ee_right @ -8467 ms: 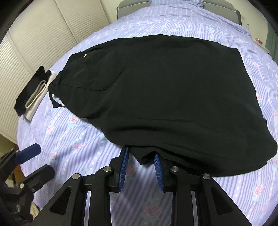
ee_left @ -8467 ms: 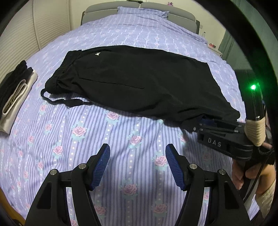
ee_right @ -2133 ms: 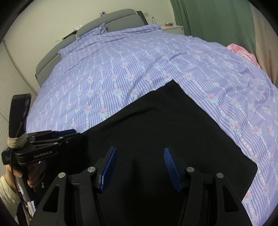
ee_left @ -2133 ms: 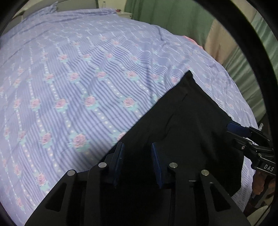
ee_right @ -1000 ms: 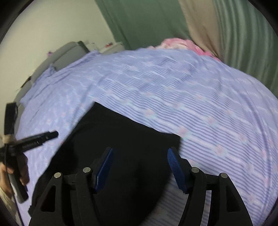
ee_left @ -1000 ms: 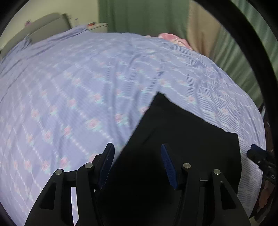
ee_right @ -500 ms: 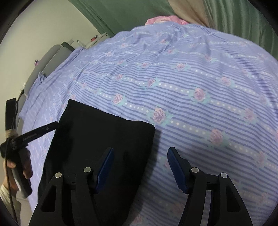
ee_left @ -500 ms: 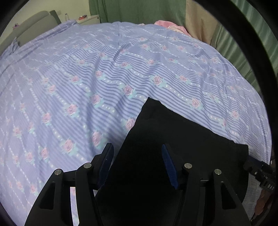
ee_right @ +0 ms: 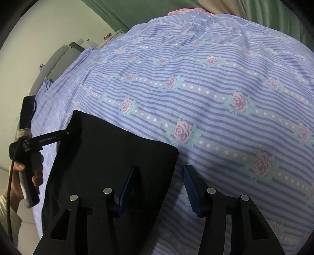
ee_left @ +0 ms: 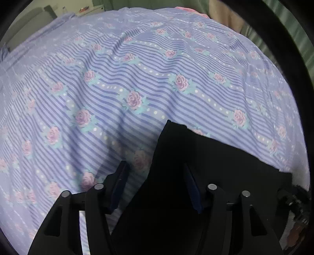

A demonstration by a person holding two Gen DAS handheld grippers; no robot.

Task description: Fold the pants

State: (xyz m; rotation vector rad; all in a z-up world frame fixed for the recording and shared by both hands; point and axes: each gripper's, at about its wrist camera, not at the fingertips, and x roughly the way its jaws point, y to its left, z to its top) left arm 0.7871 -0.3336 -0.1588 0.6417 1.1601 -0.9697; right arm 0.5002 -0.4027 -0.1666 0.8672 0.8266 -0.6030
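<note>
The black pants (ee_left: pixel 206 166) lie flat on the purple rose-print bed, their far hem end (ee_right: pixel 117 145) straight across. My left gripper (ee_left: pixel 155 184) is open and hovers over the left edge of the pant leg, one finger over the sheet, the other over the fabric. My right gripper (ee_right: pixel 159 184) is open over the right corner of the hem, its left finger above the cloth, its right finger above the sheet. The left gripper also shows in the right wrist view (ee_right: pixel 64 134) at the hem's far left corner. Neither gripper holds anything.
The bed sheet (ee_right: pixel 225 88) stretches far ahead of the hem. A grey headboard (ee_right: pixel 58 58) and a nightstand stand at the far left. Green curtains (ee_right: pixel 137 11) and a pink item (ee_right: pixel 182 9) lie beyond the bed's far edge.
Both grippers have let go of the pants and opened. They have since moved lower and closer to the hem, so the black fabric fills less of each view.
</note>
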